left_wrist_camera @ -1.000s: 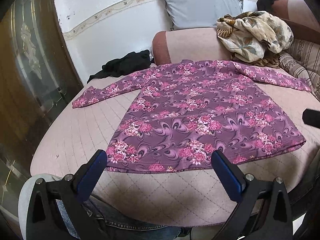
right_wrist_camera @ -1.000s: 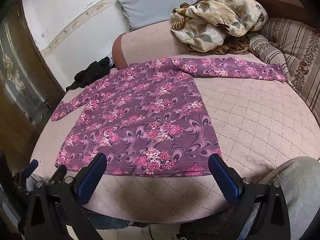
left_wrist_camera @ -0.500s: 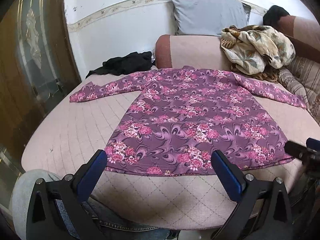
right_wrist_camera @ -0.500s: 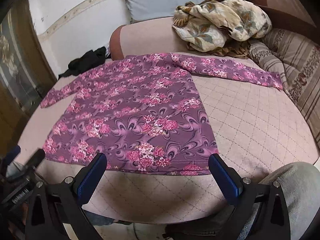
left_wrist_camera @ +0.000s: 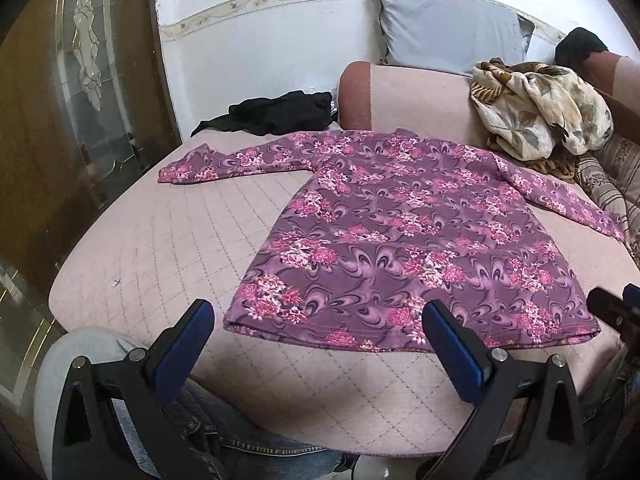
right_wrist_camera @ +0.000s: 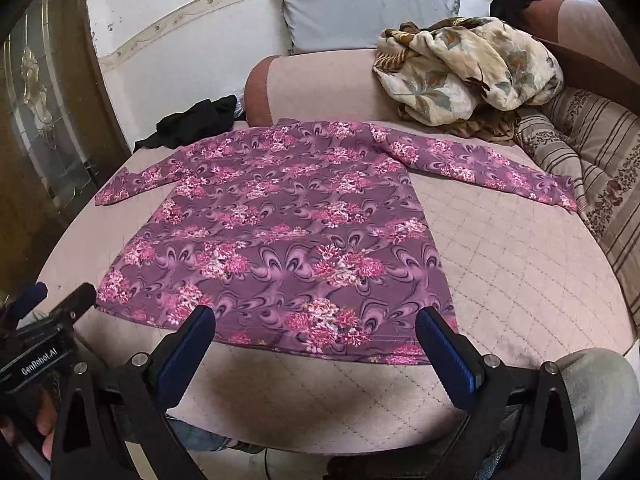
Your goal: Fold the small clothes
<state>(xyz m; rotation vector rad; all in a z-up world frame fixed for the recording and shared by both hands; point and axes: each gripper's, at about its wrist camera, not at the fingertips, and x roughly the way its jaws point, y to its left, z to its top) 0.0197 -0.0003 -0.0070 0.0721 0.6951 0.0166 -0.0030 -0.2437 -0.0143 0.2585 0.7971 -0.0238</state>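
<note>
Both grippers have dropped lower and closer to the near hem since a second ago, and each now shows at the edge of the other's view.

Left wrist view: the left gripper point(left_wrist_camera: 318, 326), blue-padded jaws spread wide and holding nothing, hovers just short of the hem's left corner. The purple long-sleeved top with pink flowers point(left_wrist_camera: 404, 232) lies flat, both sleeves stretched out, on the quilted pink mattress point(left_wrist_camera: 160, 248). Behind it sit a black crumpled garment point(left_wrist_camera: 276, 118), a grey pillow point(left_wrist_camera: 444, 36) against the wall and a cream floral blanket heap point(left_wrist_camera: 540, 112) at far right. The right gripper point(left_wrist_camera: 614, 312) pokes in at the right edge.

Right wrist view: the right gripper point(right_wrist_camera: 316, 324), jaws likewise wide apart and empty, hangs over the near hem of the purple top point(right_wrist_camera: 288, 224). The left gripper point(right_wrist_camera: 44, 332) shows at the lower left, beside the hem's left corner. A striped cushion point(right_wrist_camera: 592, 148) lies far right, touching the right sleeve's cuff.
</note>
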